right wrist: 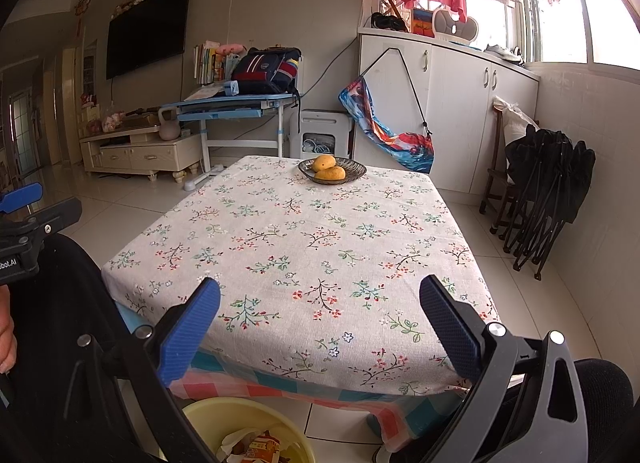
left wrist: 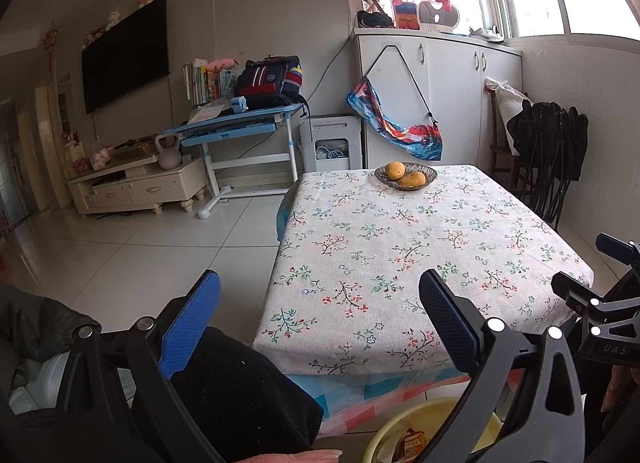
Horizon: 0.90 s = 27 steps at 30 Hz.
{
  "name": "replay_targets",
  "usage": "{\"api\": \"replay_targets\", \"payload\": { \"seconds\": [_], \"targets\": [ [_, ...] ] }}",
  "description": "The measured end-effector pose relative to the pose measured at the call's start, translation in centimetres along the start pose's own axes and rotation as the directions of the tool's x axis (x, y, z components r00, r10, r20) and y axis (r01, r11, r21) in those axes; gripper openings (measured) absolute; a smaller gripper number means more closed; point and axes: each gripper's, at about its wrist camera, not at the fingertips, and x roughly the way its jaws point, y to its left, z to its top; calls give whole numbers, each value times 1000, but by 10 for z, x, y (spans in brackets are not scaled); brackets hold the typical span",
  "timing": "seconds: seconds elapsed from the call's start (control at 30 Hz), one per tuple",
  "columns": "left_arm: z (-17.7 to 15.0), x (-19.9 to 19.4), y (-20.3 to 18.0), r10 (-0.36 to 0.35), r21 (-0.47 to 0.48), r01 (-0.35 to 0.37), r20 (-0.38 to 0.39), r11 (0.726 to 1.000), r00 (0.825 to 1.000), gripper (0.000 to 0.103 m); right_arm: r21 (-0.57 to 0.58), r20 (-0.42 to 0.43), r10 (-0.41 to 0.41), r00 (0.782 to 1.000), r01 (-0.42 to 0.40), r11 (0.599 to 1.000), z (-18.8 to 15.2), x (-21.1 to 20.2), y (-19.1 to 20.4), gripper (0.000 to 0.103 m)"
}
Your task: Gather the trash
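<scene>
Both grippers, left gripper [left wrist: 320,327] and right gripper [right wrist: 320,327], spread, empty; yellow bin [right wrist: 208,415] holds wrappers (print unreadable).

Your table [right wrist: 280,231] wears a cream cloth sprigged with small red, blue and green flowers on dark twigs, and beneath its near edge hangs a second cloth [right wrist: 280,383] checked in pink, turquoise and white. Near the far edge you see a dark grey dish [right wrist: 352,175] holding two yellow-orange mangoes [right wrist: 330,173]. Below the near edge, your pale yellow bin [right wrist: 224,415] holds orange-and-white wrappers [right wrist: 260,447], and your jaws are faced with blue textured pads [right wrist: 188,331] on black frames.
</scene>
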Motion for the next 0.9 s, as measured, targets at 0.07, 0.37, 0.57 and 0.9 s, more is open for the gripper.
{"api": "replay_targets", "payload": {
  "seconds": [0.07,0.37,0.57,0.9],
  "targets": [
    [0,0,0,1,0,-1,0,1000,1000,96,-1,0,0,1000,0,1000,0,0,-1,96],
    [0,0,0,2,3,-2,0,1000,1000,96,-4,-1,0,1000,0,1000,0,1,-2,96],
    [0,0,-1,2,3,-2,0,1000,1000,96,-4,-1,0,1000,0,1000,0,1,0,96],
    [0,0,-1,3,4,-3,0,1000,1000,96,-6,-3,-2,1000,2,1000,1,1,0,96]
  ]
}}
